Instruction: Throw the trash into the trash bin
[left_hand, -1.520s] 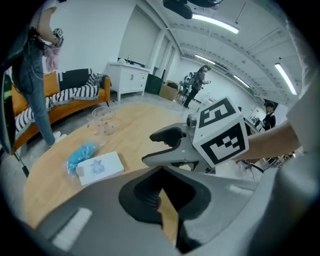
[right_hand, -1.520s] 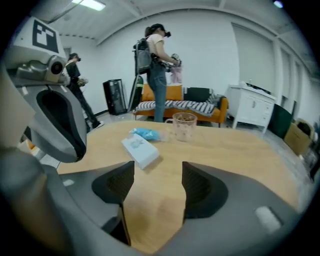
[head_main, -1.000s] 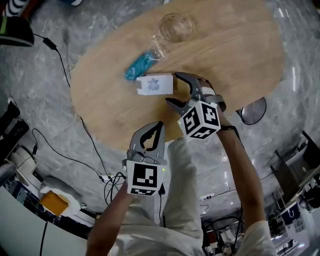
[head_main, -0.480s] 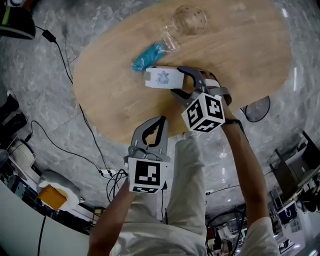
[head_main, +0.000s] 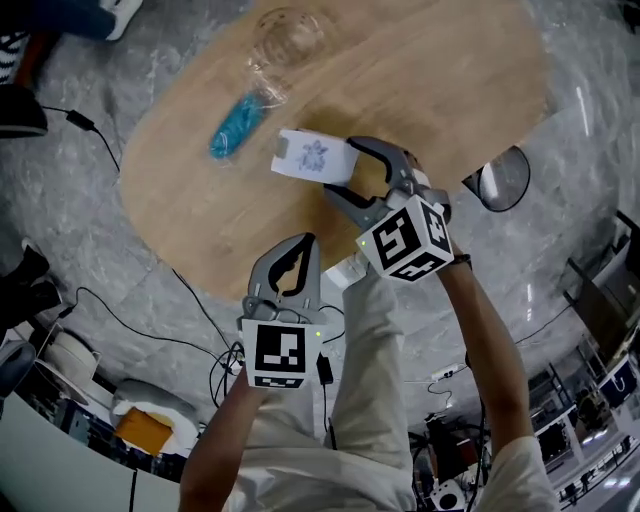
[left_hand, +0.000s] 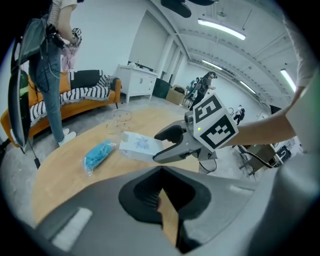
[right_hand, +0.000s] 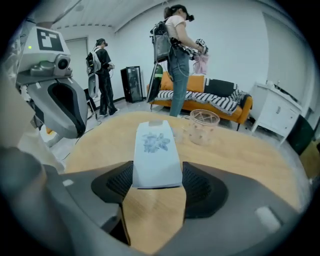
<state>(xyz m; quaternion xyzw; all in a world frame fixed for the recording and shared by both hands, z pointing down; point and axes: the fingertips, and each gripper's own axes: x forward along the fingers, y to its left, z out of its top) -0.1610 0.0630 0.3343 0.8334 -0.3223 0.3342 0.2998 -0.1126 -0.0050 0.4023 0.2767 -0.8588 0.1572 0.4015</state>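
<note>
1. The white carton (head_main: 312, 160) sat between the jaws of the right gripper (head_main: 340, 168). The jaws had just been closing and pressed on its two long sides. It hung tilted just above the oval wooden table (head_main: 440, 90), towards the edge nearest the person.
2. The pick-up looked done, so the step in hand seemed to be the carry. The next move called for taking the carton clear of the table and opening the jaws over the bin. No view showed a bin for certain. A dark round object (head_main: 500, 180) on the floor beside the table's right edge might have been one.
3. The carton was flat and oblong, with a blue flower print on its upper face and a small tab at the far end. It was gripped at its near end, so most of it stuck out ahead of the jaws and would probably swing on a quick turn.
4. The left gripper (head_main: 304, 243) was closed on nothing and was held off the table, over the person's lap.
5. Beyond the carton, a blue packet (head_main: 232, 127) in clear wrap and a clear plastic cup (head_main: 285, 35) lay on the table, likely more trash.
</note>
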